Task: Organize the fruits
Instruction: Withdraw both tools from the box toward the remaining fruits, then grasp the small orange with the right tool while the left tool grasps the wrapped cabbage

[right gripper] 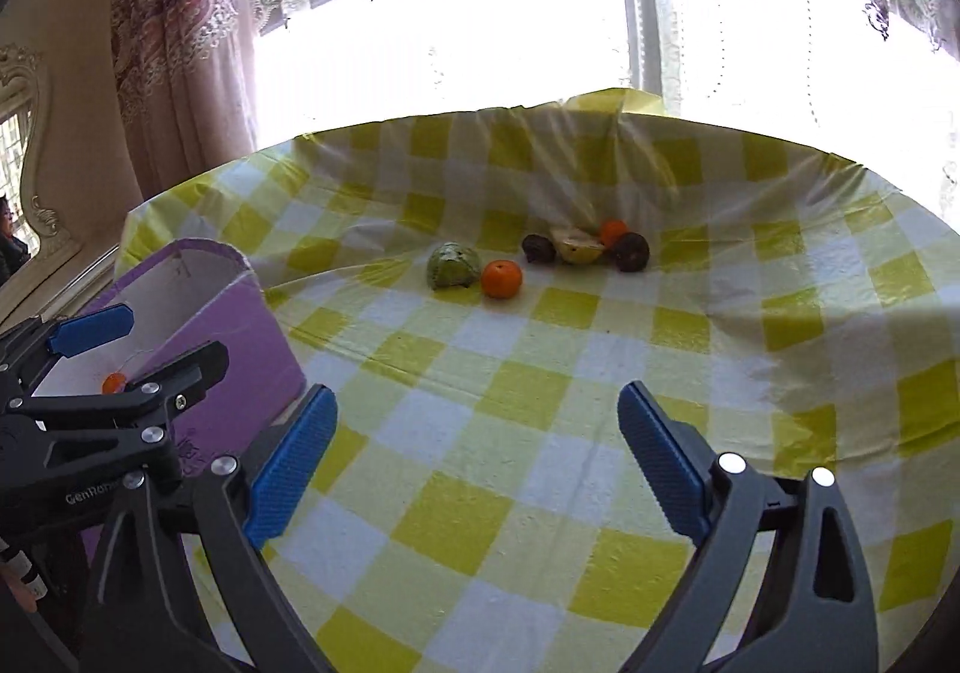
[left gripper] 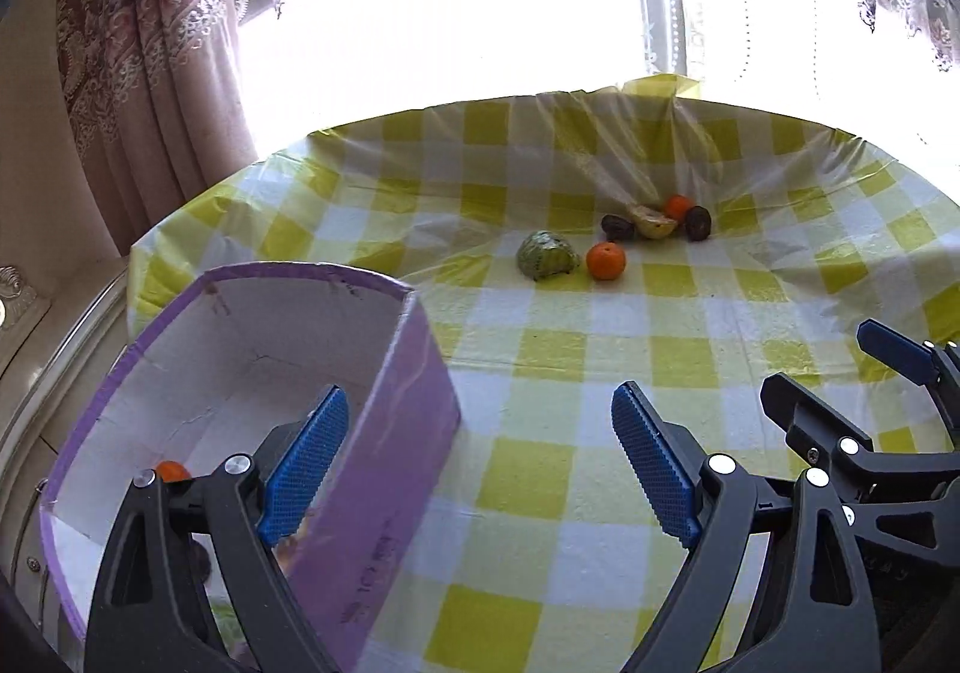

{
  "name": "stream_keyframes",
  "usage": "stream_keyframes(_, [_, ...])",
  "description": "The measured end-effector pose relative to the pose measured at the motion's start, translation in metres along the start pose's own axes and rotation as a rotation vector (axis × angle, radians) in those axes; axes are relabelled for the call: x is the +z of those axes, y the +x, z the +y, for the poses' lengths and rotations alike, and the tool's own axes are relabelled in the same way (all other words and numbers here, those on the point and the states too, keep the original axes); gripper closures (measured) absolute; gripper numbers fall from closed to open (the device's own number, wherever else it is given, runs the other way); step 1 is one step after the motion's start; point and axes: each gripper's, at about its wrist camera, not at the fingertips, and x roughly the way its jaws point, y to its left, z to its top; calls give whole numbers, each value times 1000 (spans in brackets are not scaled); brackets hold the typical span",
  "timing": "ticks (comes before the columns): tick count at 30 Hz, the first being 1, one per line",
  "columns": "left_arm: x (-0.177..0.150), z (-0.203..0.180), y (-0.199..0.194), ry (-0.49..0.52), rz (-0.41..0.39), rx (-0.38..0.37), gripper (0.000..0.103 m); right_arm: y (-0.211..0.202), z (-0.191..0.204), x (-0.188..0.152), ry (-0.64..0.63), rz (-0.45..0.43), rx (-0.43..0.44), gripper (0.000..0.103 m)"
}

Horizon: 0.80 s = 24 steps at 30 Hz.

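Observation:
Several fruits lie in a cluster at the far middle of the table: a green fruit (left gripper: pixel 546 260) (right gripper: pixel 453 266), an orange (left gripper: pixel 606 260) (right gripper: pixel 501 278), a yellow fruit (left gripper: pixel 651 223) (right gripper: pixel 577 245) between two dark fruits (left gripper: pixel 617 227) (right gripper: pixel 630 251), and a smaller orange (left gripper: pixel 678 206) behind. A purple box (left gripper: pixel 384 433) (right gripper: pixel 240 343) with a white inside stands near left and holds an orange (left gripper: pixel 173 470) (right gripper: pixel 114 382). My left gripper (left gripper: pixel 480 469) (right gripper: pixel 174 337) hangs open above the box's right wall. My right gripper (right gripper: pixel 474 469) (left gripper: pixel 819 358) is open beside it over bare cloth.
A yellow-and-white checked cloth (right gripper: pixel 540 493) covers the table, rumpled at the far edge. Patterned curtains (left gripper: pixel 150 42) and a bright window stand behind. A framed mirror (right gripper: pixel 30 162) on the left wall shows a person. A cabinet edge (left gripper: pixel 36 373) runs left of the box.

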Motion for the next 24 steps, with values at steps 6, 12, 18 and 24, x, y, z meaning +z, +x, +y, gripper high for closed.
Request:
stream_keyframes(6, [8, -39, 66, -32, 21, -56, 17, 47, -50, -5, 62, 43, -117, 8])
stream_keyframes(12, [15, -43, 126, -133, -12, -127, 17, 100, -71, 8, 98, 48, -192, 8])
stream_keyframes(18, [20, -33, 163, -191, 40, -208, 17, 159, -88, 38, 132, 110, -173, 8])
stream_keyframes(24, [15, -23, 168, -214, 73, -198, 18, 233, -50, 67, -93, 249, -6, 9])
